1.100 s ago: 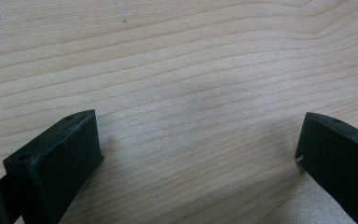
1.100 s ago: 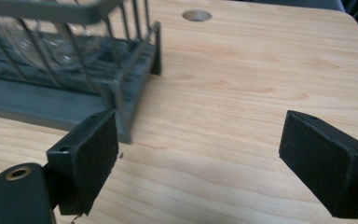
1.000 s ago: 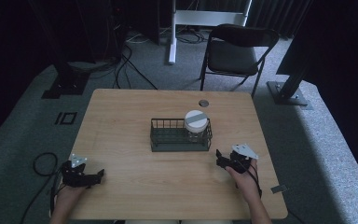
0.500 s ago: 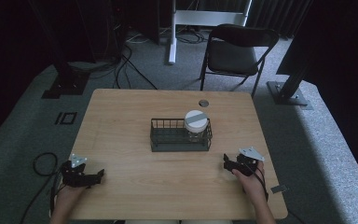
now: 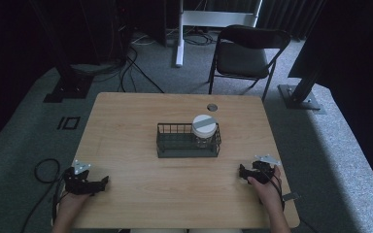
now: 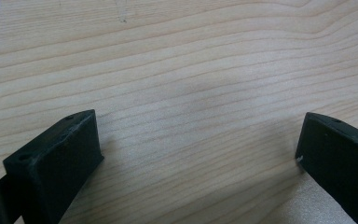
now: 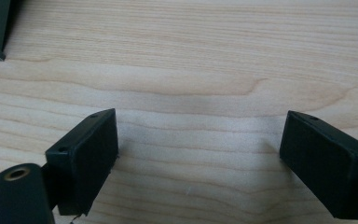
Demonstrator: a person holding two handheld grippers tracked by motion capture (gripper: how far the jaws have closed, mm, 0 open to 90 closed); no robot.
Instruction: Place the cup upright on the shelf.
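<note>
Both my claws rest spread and empty on the table (image 5: 126, 121), left gripper (image 5: 99, 182), right gripper (image 5: 243, 172); the jar (image 5: 204, 130) stands in the basket (image 5: 175, 145) well ahead of the right one, and a low reach risks snagging wire.

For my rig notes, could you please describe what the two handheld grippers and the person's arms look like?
Both are black. The left gripper and right gripper each carry a grey three-cornered plate on top and trail a dark cable. Up close, the left gripper's fingers and the right gripper's fingers are blocky matt black pads with small holes in their upper faces. The forearms are bare, no sleeves visible.
</note>
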